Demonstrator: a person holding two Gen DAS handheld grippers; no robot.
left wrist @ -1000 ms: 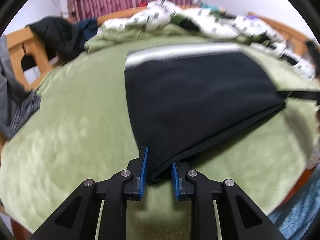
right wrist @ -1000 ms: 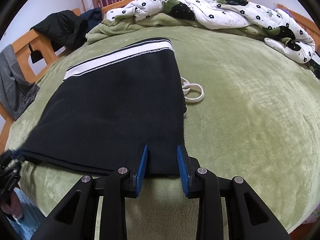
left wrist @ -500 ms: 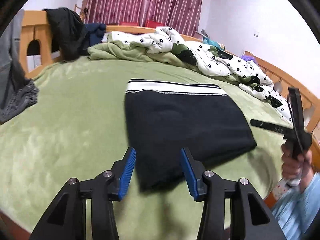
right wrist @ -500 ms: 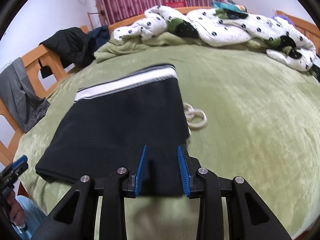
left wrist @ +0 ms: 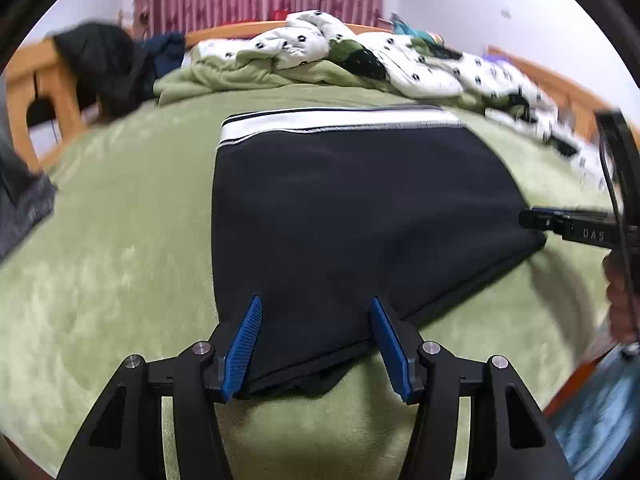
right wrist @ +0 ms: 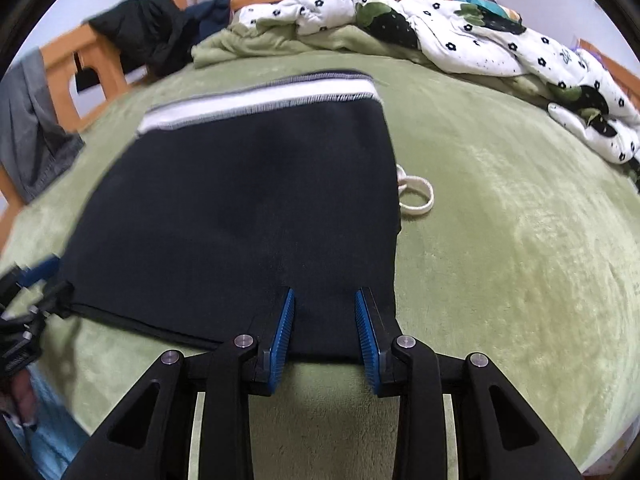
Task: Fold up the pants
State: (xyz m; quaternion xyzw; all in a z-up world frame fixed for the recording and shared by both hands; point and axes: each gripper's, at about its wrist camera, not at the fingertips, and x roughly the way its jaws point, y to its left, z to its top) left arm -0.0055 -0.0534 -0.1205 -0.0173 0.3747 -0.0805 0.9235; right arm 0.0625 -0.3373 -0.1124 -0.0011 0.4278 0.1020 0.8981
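Note:
The black pants (left wrist: pixel 352 208) lie folded flat on the green blanket, their white waistband (left wrist: pixel 340 122) at the far side. My left gripper (left wrist: pixel 316 308) is open, its blue pads either side of the near left corner of the fold. My right gripper (right wrist: pixel 325 300) is open at the near right corner of the pants (right wrist: pixel 248 200). A white drawstring loop (right wrist: pixel 416 196) pokes out at the pants' right edge. The right gripper's tip (left wrist: pixel 568 226) also shows in the left wrist view, and the left gripper (right wrist: pixel 24 312) shows in the right wrist view.
The green blanket (right wrist: pixel 500 240) covers the bed. A white floral quilt (right wrist: pixel 460 36) is piled at the far side. Dark clothes (right wrist: pixel 148 36) hang over the wooden bed frame (right wrist: pixel 72 76) at far left, with a grey garment (right wrist: pixel 28 132) beside them.
My left gripper has opened and let go of the pants' corner, lifted, then come back down to it. My right gripper has stayed open at its corner.

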